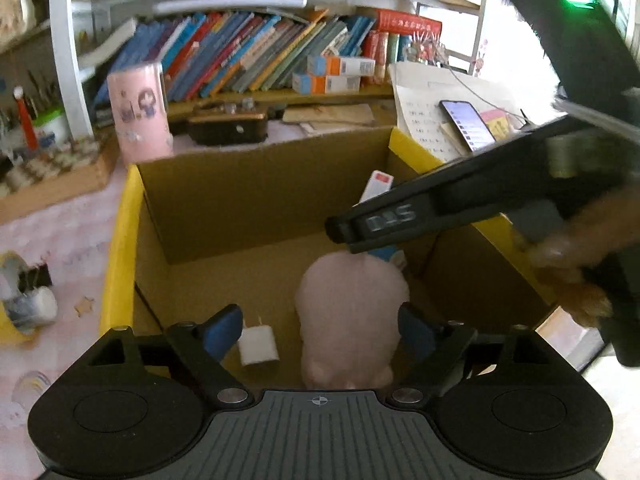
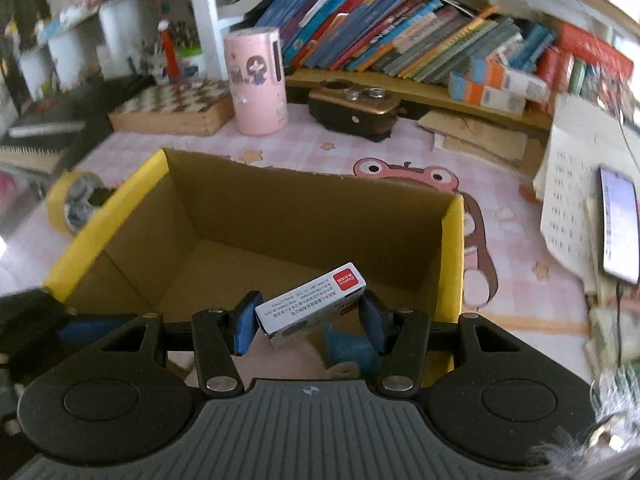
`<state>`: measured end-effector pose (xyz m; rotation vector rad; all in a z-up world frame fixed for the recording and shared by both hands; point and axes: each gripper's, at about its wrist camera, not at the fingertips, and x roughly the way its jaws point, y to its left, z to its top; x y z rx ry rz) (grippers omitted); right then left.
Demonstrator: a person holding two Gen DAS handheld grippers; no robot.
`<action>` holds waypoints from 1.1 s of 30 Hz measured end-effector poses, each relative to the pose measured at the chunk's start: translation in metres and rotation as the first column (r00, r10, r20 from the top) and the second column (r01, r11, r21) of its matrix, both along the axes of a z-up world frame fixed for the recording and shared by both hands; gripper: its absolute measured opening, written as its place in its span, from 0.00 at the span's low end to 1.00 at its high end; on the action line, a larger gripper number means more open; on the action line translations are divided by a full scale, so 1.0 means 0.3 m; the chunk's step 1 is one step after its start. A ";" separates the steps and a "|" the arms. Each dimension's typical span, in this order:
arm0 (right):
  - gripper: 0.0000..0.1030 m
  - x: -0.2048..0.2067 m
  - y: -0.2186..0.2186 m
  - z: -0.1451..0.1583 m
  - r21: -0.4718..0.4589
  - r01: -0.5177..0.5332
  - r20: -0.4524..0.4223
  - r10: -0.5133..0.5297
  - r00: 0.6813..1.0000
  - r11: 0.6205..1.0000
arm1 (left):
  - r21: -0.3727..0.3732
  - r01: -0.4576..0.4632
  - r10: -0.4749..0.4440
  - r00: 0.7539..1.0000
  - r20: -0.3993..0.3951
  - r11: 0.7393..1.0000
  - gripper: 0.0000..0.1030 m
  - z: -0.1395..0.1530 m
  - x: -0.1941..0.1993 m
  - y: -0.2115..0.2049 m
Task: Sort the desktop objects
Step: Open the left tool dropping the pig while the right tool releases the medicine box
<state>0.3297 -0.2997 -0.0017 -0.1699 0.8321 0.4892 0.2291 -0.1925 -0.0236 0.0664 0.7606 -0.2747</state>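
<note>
We find the right tongs (image 2: 308, 320) clamped on a small carton (image 2: 310, 304) above the box (image 2: 454, 240). Our left tongs (image 1: 320, 330) stand apart over a pink toy (image 1: 352, 312) inside, charger (image 1: 259, 346) beside.

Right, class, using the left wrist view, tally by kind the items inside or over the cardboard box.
Pink soft toy: 1
White charger plug: 1
Small carton: 1
Total: 3
</note>
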 end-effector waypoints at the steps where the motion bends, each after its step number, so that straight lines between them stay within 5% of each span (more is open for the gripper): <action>1: 0.49 0.008 0.007 -0.002 -0.015 -0.006 0.005 0.006 1.000 1.000 | 0.014 0.000 0.000 1.000 0.020 1.000 0.87 0.005 -0.009 -0.006; 3: 0.49 0.025 0.019 -0.008 -0.046 -0.017 0.010 0.017 1.000 0.999 | 0.035 -0.005 0.003 0.998 0.058 0.999 0.96 0.016 -0.021 -0.013; 13: 0.51 0.052 0.084 -0.041 -0.104 -0.075 -0.009 0.074 0.997 0.992 | 0.086 -0.047 0.036 0.992 0.122 0.995 0.96 0.038 -0.049 -0.010; 15: 0.59 0.054 0.081 -0.038 -0.089 -0.066 -0.007 0.066 0.998 0.994 | 0.073 -0.054 0.044 0.991 0.127 0.996 0.96 0.047 -0.056 0.004; 33: 0.62 -0.129 -0.054 0.143 0.136 0.062 0.120 -0.079 0.990 0.989 | -0.030 -0.120 0.124 0.966 0.227 0.992 0.96 0.168 -0.169 0.083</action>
